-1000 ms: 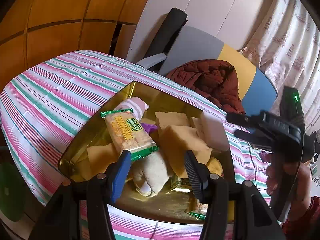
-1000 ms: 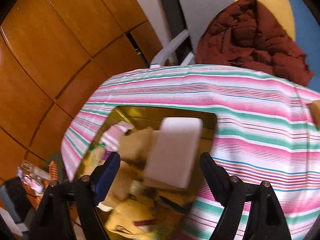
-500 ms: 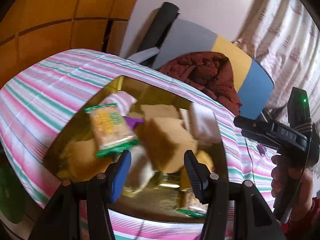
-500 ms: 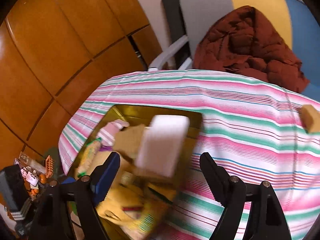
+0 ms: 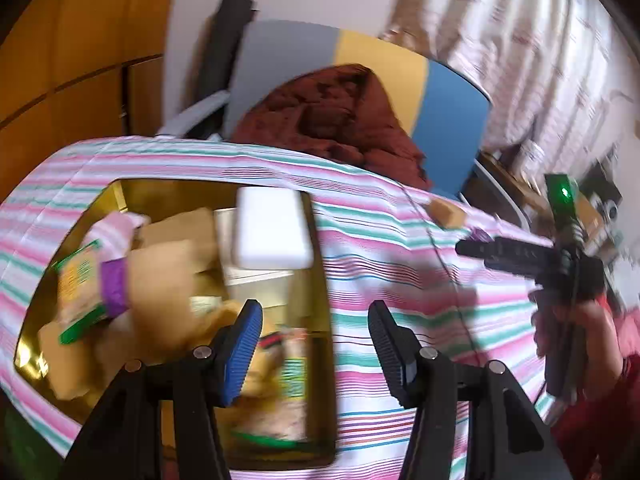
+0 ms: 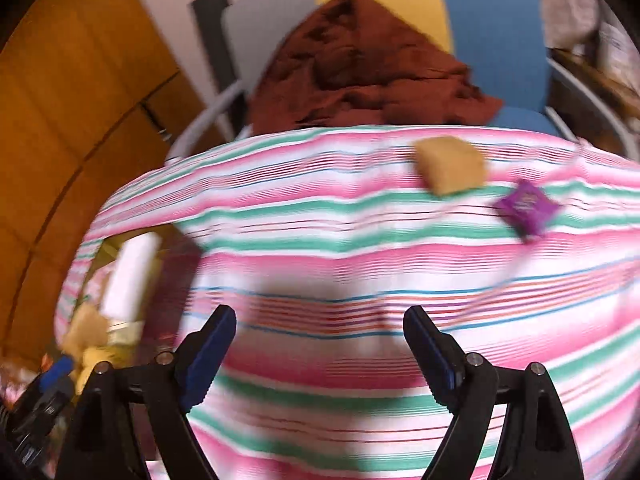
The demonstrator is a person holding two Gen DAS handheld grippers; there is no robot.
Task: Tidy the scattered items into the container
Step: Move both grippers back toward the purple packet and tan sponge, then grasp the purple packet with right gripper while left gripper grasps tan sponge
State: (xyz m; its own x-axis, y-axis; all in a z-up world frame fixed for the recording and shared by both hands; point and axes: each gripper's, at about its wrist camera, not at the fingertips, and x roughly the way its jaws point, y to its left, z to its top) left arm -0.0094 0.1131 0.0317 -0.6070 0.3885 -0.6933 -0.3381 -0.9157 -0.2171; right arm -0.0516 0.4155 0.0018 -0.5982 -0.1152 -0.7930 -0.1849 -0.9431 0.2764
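Observation:
A gold tray [image 5: 320, 280] on the striped table holds a white block [image 5: 272, 232], tan sponges, snack packets and a purple packet. A tan sponge [image 6: 450, 164] and a purple packet [image 6: 528, 206] lie loose on the cloth at the far right; both also show in the left wrist view, the sponge [image 5: 447, 213] and the packet [image 5: 480, 236]. My left gripper [image 5: 314, 336] is open and empty over the tray's right rim. My right gripper [image 6: 320, 348] is open and empty above bare cloth, well short of the sponge. The tray [image 6: 100, 248] shows at the left of the right wrist view.
A chair [image 5: 452, 120] with a dark red jacket [image 5: 332, 120] stands behind the table. Wooden panels fill the left. Curtains hang at the right. The other hand-held gripper [image 5: 524, 256] shows at the right of the left wrist view.
Both views have swung right, away from the tray. The white block now lies in the tray. The loose sponge and purple packet have come into view.

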